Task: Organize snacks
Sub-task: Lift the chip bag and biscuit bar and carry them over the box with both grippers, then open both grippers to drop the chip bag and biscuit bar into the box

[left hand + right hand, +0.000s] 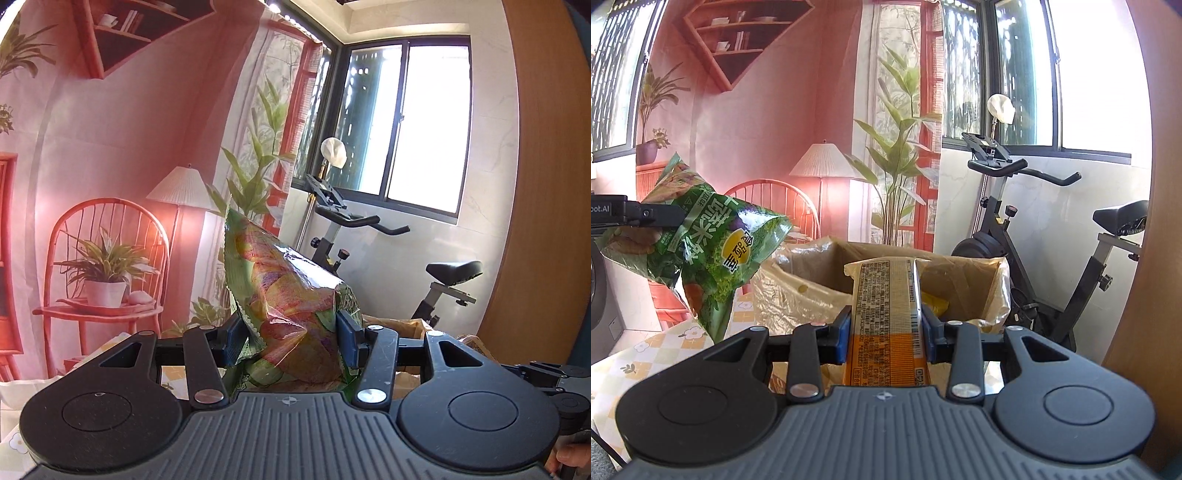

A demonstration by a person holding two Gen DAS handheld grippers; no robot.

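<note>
My left gripper (291, 332) is shut on a green snack bag (288, 295) and holds it up in the air; the same bag (713, 251) shows at the left of the right wrist view, hanging from the left gripper's fingers (657, 216). My right gripper (884, 332) is shut on a yellow-orange snack pack (886, 314), held upright just in front of an open cardboard box (812, 273). A yellow item (934, 304) lies inside the box. The box's edge (406, 325) shows behind the left gripper.
A table with a yellow checked floral cloth (665, 347) carries the box. An exercise bike (1034, 236) stands behind the box by the window. A wooden panel (1145, 258) rises at the right. A printed room backdrop (757, 129) hangs behind.
</note>
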